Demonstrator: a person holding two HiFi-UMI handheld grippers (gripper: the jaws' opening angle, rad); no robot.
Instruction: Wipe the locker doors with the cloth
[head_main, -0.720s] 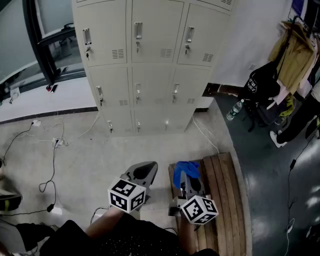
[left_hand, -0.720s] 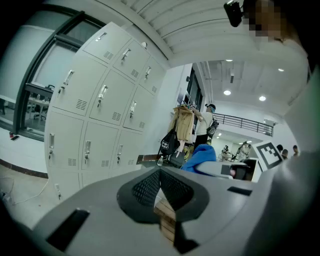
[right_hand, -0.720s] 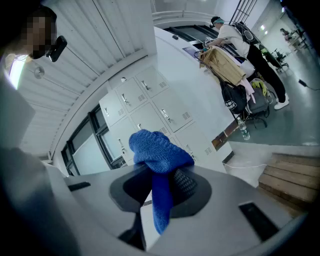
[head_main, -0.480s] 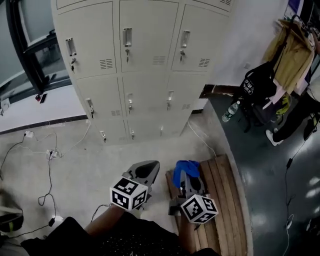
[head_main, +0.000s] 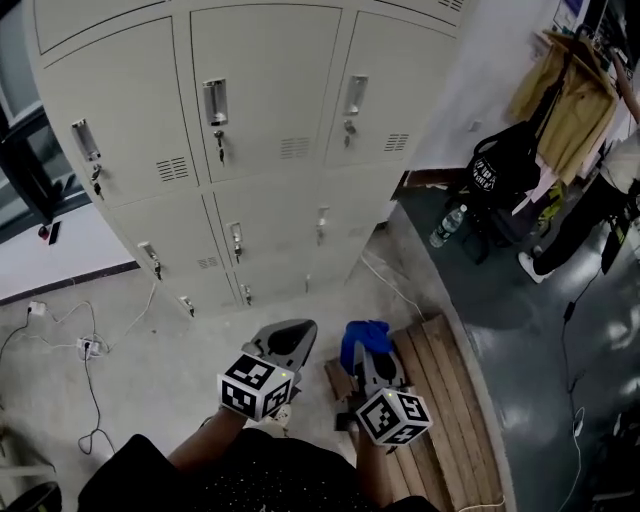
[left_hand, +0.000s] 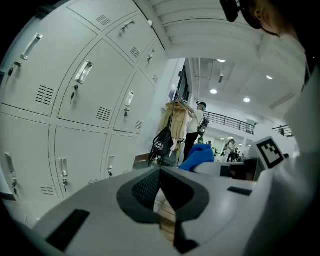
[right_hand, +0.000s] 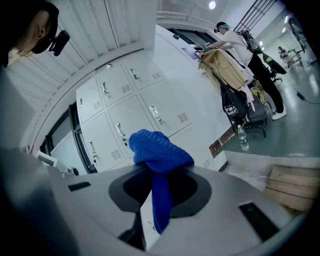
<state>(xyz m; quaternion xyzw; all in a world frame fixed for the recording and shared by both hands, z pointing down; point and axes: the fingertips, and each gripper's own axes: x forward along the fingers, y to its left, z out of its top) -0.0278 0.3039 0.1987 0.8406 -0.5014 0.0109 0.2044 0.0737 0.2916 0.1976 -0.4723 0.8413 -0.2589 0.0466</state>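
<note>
Locker doors (head_main: 250, 110) fill more of the head view than before. Blue cloth (right_hand: 157, 147) stays pinched in the right gripper (right_hand: 150, 172); only its view shows the tail hanging down. Left gripper (left_hand: 160, 172) is pressed together, empty.

The left gripper (head_main: 289, 338) has its jaws pressed together. The right gripper (head_main: 372, 352) sits just beside it, its jaws squeezing the blue cloth (head_main: 364, 333).
</note>
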